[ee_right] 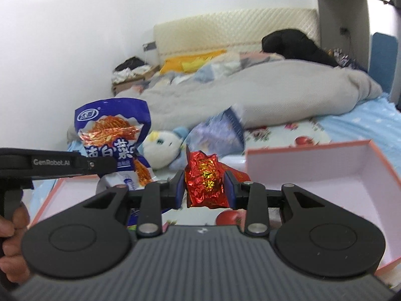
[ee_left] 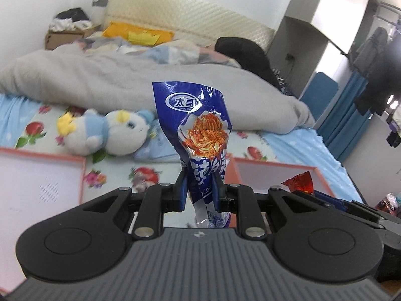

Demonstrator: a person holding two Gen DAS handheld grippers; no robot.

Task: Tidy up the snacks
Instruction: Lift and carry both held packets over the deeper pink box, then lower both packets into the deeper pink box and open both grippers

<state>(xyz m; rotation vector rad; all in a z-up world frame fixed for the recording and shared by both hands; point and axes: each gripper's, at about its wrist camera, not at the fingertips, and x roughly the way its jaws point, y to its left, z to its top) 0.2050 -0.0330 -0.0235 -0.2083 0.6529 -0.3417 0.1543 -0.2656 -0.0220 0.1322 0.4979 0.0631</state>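
Note:
A blue snack packet (ee_left: 198, 128) printed with spicy cabbage stands upright between the pads of my left gripper (ee_left: 200, 190), which is shut on its lower part. The same blue snack packet (ee_right: 112, 135) shows at the left of the right wrist view, with the left gripper (ee_right: 100, 165) seen side-on and a hand (ee_right: 12, 238) on its handle. My right gripper (ee_right: 204, 188) is shut on a crinkled red foil snack packet (ee_right: 204, 175); a corner of that red foil snack packet (ee_left: 300, 181) peeks in at the right of the left wrist view.
Two pink-rimmed white boxes lie on the flowered bedsheet: one (ee_left: 37, 173) to the left, one (ee_right: 325, 175) to the right. A plush toy (ee_left: 105, 133), a pale blue bag (ee_right: 220, 130) and a grey quilt (ee_left: 125, 80) lie beyond.

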